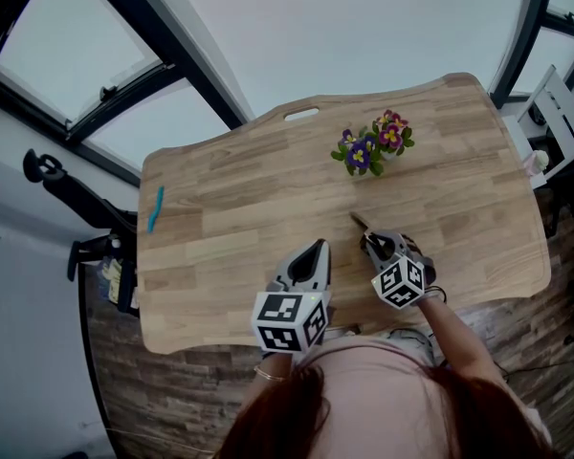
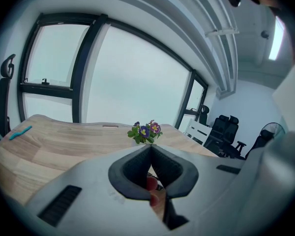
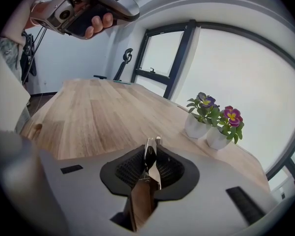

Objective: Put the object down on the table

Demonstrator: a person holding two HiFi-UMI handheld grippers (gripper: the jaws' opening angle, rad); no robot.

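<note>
Pale wood of the table (image 1: pixel 220 247) takes up most of my head view, with windows (image 1: pixel 67 55) beyond its far edge. The object (image 3: pixel 150 156) is a thin thing, dark with a silvery tip, and I cannot make out what it is. It stands between the jaws of the right gripper (image 3: pixel 151 146), which are spread a little, each pad just beside it. From above I see only a dark sliver of it (image 1: pixel 356 220) poking past the gripper's nose over the near middle of the table. Whether it touches the wood, no view tells me.

The left gripper (image 2: pixel 150 149) has its jaws pressed together at the tips with nothing in them. Something red shows low behind its pads, too blurred for me to name. In the right gripper view it appears raised at upper left, a hand (image 3: pixel 96 23) wrapped around it, partly cut by the frame.

Two small flower pots (image 1: pixel 373 146) stand beyond the object — near, but apart from it. A blue stick (image 1: pixel 155 208) lies well off by the left edge. Between these the boards are open on every side of both grippers. The near edge sits just under the marker cubes, and the person's body hides part of it. Dark floor (image 1: pixel 172 390) shows past the left corner, and black chairs (image 2: pixel 226 132) stand beyond the right end.
</note>
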